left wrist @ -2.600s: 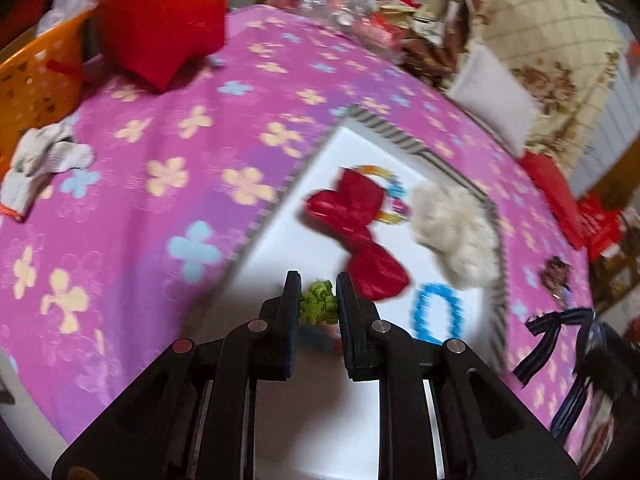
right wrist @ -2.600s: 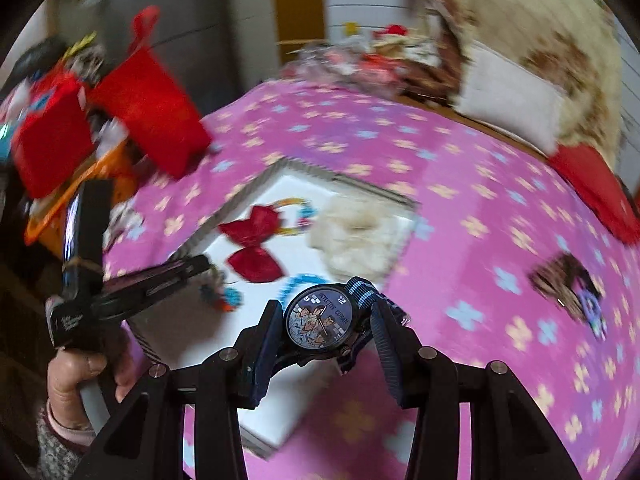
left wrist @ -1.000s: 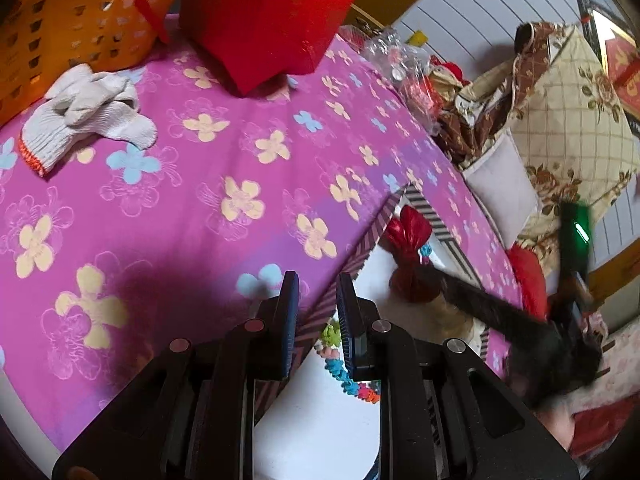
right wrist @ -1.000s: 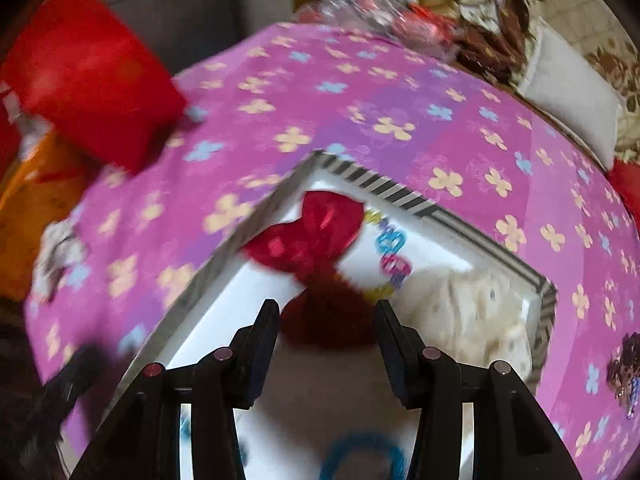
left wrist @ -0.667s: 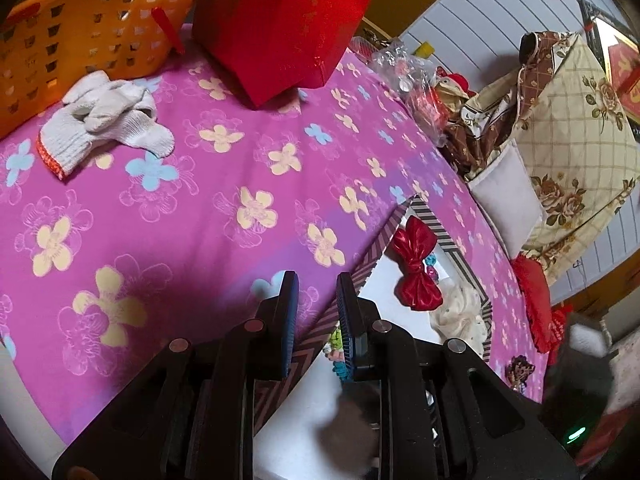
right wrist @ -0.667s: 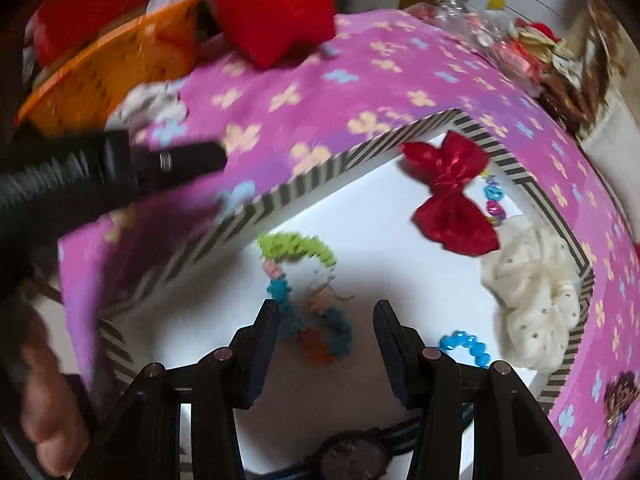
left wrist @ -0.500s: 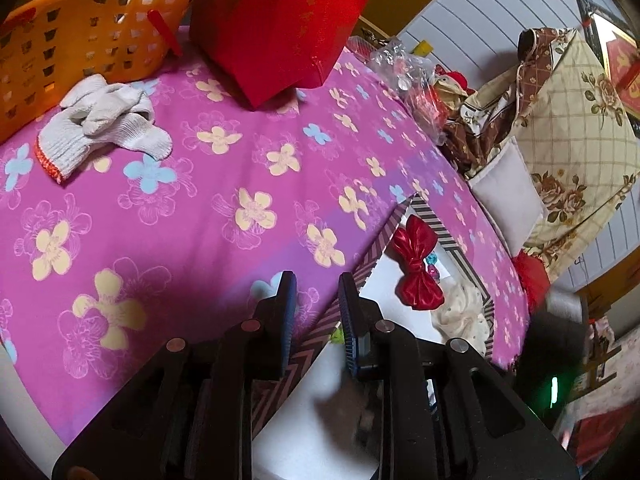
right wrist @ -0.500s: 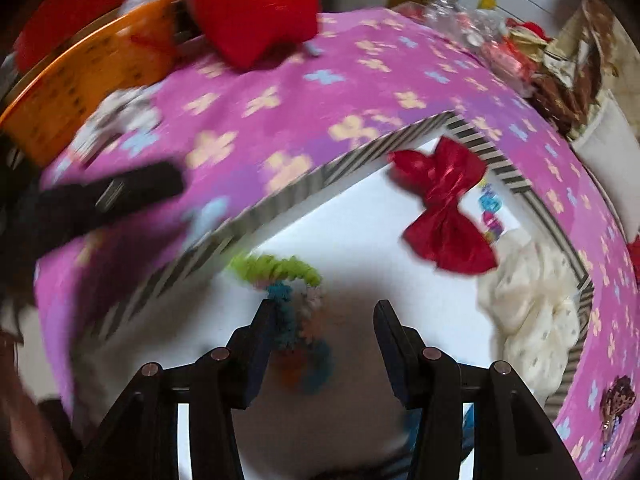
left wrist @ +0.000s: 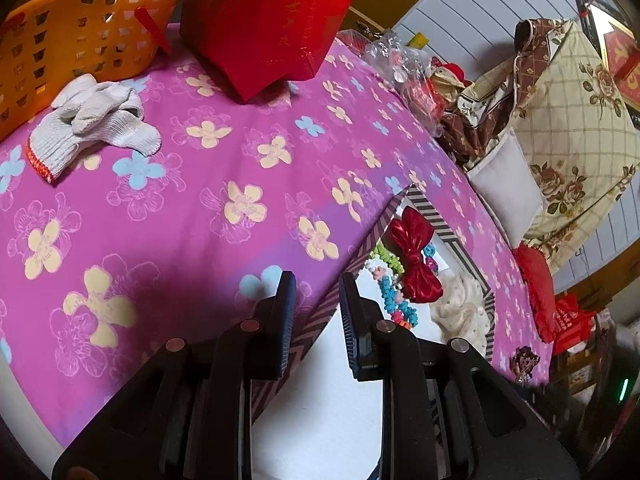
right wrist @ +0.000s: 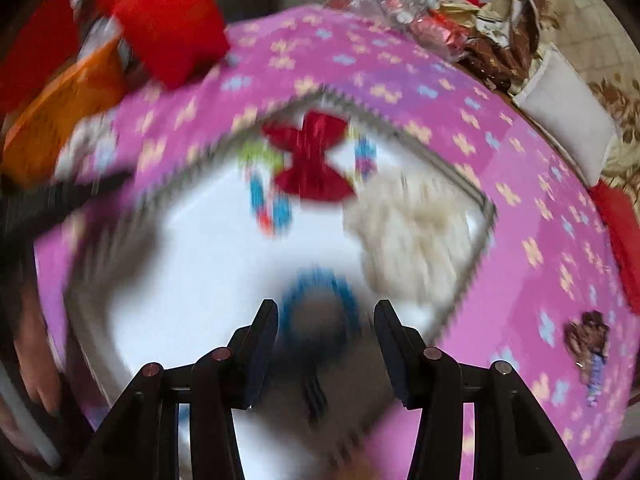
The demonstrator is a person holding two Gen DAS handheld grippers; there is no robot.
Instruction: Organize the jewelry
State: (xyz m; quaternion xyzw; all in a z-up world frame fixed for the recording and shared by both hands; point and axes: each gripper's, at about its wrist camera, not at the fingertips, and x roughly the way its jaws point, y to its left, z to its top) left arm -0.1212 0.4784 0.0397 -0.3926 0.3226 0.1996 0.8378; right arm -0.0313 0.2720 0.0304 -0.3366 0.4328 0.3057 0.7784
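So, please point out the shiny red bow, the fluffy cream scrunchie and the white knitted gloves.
Shiny red bow (left wrist: 416, 258): left wrist view, on its centre knot.
Fluffy cream scrunchie (left wrist: 462, 308): left wrist view, on its ruffled fabric.
White knitted gloves (left wrist: 96, 124): left wrist view, on the palm.

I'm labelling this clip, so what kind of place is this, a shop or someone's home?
Most likely a lived-in room at home, not a shop: a table under a pink flowered cloth, floral cushions piled behind it, and household clutter such as an orange basket and white work gloves.
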